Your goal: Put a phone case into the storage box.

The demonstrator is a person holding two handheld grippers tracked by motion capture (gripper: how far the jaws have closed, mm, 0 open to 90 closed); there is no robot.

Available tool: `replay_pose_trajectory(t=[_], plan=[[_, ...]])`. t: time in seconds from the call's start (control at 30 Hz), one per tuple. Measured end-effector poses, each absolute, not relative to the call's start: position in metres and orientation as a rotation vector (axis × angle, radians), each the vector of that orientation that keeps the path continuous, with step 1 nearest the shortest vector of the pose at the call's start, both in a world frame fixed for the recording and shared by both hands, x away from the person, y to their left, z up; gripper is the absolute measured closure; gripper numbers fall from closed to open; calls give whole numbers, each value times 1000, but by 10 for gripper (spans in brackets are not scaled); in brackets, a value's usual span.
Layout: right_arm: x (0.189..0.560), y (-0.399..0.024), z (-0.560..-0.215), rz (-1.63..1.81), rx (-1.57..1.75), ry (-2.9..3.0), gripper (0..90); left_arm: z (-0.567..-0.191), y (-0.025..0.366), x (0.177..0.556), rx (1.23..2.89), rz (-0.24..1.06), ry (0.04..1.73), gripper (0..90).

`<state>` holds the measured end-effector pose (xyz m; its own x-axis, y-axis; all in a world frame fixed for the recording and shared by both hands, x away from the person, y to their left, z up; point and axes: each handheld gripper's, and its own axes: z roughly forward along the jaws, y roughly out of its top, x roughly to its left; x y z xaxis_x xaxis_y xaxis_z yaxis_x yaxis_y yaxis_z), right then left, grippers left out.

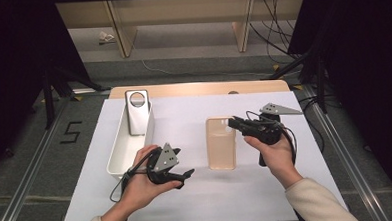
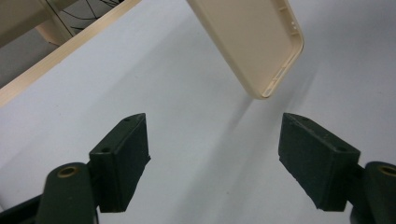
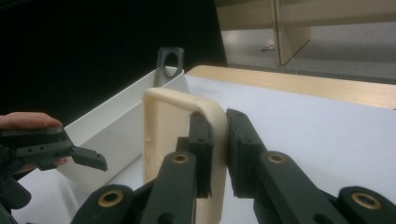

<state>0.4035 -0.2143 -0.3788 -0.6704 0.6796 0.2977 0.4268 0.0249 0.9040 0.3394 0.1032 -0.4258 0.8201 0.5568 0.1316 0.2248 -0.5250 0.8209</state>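
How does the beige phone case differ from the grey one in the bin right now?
The beige phone case is out over the white table, its edge clamped by the right gripper; the grey phone case leans upright in the white bin, untouched. The beige one has a small corner cutout, the grey one a large round opening. Both are empty cases.

white bin (image 1: 116,144), grey phone case (image 1: 137,113)
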Motion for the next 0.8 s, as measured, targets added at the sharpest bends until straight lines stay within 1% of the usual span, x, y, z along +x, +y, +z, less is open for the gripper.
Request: replay_pose_trajectory(t=[0.43,0.67,0.8], plan=[[391,-230,-384,1749,1137,2055,817,-426,110,345,2002,441,709,228],[386,-228,-383,1747,1124,2042,817,-411,106,348,1891,339,765,248],[385,-224,-384,1743,1126,2044,817,-403,100,348,1873,358,765,262]])
